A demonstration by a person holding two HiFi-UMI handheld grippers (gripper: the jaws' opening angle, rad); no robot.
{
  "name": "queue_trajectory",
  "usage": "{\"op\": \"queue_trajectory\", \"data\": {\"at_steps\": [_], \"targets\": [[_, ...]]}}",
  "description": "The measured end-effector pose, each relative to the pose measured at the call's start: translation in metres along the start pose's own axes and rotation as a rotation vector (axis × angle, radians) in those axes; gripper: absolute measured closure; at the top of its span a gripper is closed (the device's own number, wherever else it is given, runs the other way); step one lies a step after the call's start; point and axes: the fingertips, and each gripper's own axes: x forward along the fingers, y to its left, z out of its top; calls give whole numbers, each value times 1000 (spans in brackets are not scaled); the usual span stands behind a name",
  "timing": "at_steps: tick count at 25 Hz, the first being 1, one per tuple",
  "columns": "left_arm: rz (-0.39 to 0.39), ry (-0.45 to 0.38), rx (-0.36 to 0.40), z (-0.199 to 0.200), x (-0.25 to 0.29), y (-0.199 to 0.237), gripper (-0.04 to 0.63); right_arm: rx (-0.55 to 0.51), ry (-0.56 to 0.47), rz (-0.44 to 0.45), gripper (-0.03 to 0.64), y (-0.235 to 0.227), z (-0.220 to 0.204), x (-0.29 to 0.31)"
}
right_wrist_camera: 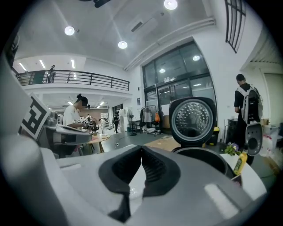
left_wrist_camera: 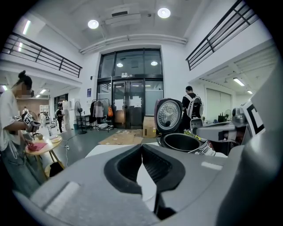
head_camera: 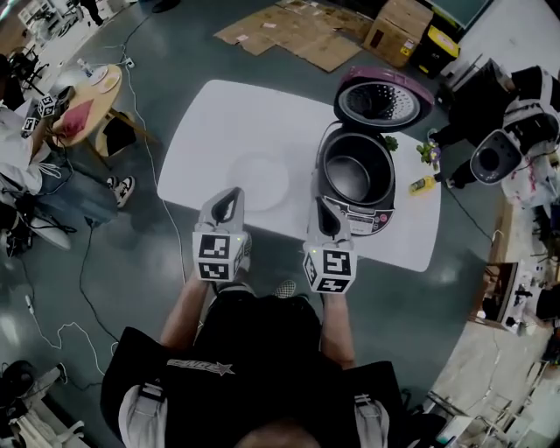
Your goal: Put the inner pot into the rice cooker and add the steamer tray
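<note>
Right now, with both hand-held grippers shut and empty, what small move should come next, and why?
Probably open the left hand-held gripper and ease toward the pale round tray on the table: the rice cooker stands open, seemingly with its pot in.

Round ceiling lights (left_wrist_camera: 164,12) wash the hall in even, cool light. In the head view, the white bench (head_camera: 227,122) glows bright against a dim, glossy floor (head_camera: 131,262) carrying faint reflections, and shadows are soft throughout. Both gripper views bow strongly toward black, vignetted corners. Their nearest foreground is slightly soft, and the open lid of the rice cooker (right_wrist_camera: 192,118) glints.
</note>
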Motion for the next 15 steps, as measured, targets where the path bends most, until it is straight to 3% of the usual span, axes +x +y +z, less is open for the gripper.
{"op": "queue_trajectory", "data": {"at_steps": [4,7,10,15], "targets": [[12,35,-34,-16,6,18,576,9,39,24,611,15,-14,22],[-21,110,-66,-39,16,24,432,29,83,34,586,23,-30,37],[-25,161,-92,-58,23,35,399,68,141,51,472,32,-50,52],[-26,236,-106,-88,40,51,374,110,247,60,423,38,-87,77]]}}
